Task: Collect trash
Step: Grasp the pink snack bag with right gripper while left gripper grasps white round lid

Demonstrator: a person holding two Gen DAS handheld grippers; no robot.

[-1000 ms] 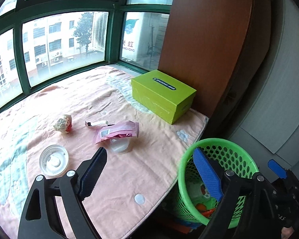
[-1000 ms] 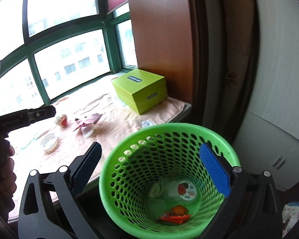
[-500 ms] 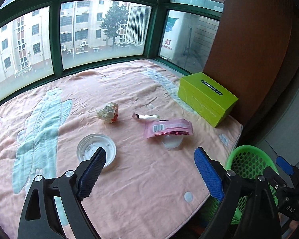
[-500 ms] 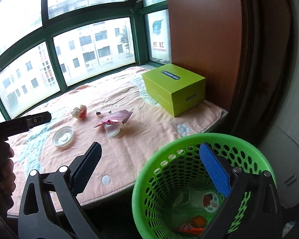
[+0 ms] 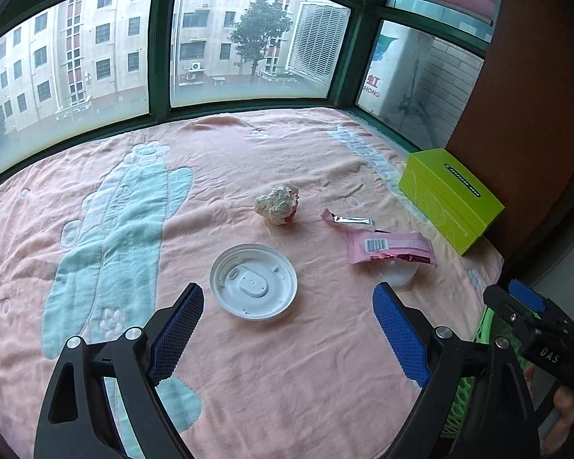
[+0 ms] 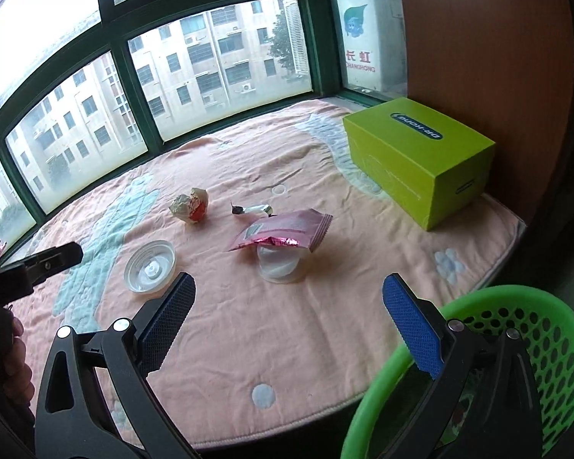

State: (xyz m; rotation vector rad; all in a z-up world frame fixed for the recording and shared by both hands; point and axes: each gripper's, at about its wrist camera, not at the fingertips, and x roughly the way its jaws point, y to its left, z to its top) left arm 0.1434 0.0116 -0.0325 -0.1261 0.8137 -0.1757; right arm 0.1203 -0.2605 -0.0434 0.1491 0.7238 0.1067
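Left gripper (image 5: 287, 317): jaws spread wide, nothing between the blue pads, touching nothing, hanging above the pink blanket (image 5: 248, 375) with the white plastic lid (image 5: 253, 281) just ahead, between the two fingers in view. Right gripper (image 6: 287, 306): also spread wide and empty, over the blanket edge with the green basket (image 6: 547, 329) rim just under its right finger. Trash, all on the blanket: lid nearest the left gripper; crumpled wrapper ball (image 5: 277, 204) behind it; small silver wrapper (image 5: 350, 220) to its right; pink barcode packet (image 5: 388, 248) lying on top of a clear cup (image 5: 398, 275), touching it. Basket sits off the blanket's right edge, low beside it; contents barely visible now. Green box (image 6: 417, 160) stands at the far right of the blanket against the brown panel (image 6: 478, 38), well apart from the trash. Versus 1.0 s ago: left camera has swung from the basket/box side toward the middle of the blanket, so the lid is now centred between its fingers instead of off to the left. Right camera has lifted off the basket interior, which filled the view then; now only the rim shows at lower right. Jaw opening unchanged on both. Trash items have not moved.
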